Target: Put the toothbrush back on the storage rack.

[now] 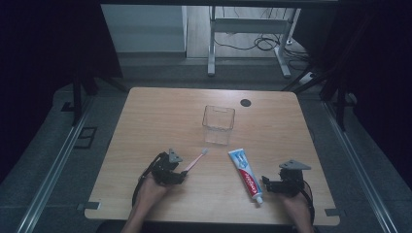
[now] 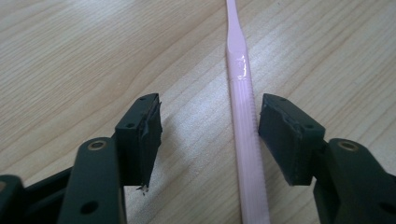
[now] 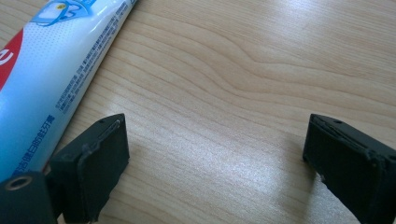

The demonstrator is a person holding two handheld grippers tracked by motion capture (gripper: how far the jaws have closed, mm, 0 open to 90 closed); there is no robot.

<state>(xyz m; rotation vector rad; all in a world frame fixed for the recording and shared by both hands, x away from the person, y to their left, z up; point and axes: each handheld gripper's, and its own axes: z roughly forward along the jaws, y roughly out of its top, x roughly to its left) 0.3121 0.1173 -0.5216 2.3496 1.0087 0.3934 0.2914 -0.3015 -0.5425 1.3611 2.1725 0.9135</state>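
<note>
- The toothbrush (image 1: 194,159) is a slim, pale pink one with a small white bristle head at its far end and a long handle that is finely ribbed along the lower part and smooth and glossy higher up, as the left gripper view (image 2: 244,116) shows.
- It lies flat on the wooden table (image 1: 160,121), slanting from the near-left part toward the middle, head pointing at the clear plastic box (image 1: 218,124) that stands upright near the table's centre.
- The left gripper (image 1: 180,171), held in the person's left hand (image 1: 149,190), sits low over the handle end of the toothbrush; its jaws are spread partway with the handle between them.
- In the left gripper view the handle runs close along the inner face of the right-hand pad, touching it or nearly so, while a clear gap of bare wood separates it from the left-hand pad; the pads do not pinch it.
- The left gripper (image 2: 210,135) holds nothing off the table.
- The right gripper (image 1: 267,183) rests near the near-right corner of the table with its jaws spread wide over bare wood (image 3: 219,154), gripping nothing.
- The toothpaste tube (image 1: 246,174), white and blue with a red band, lies flat just beside the right gripper's left jaw, cap end toward the near edge; it lies well apart from the toothbrush.
</note>
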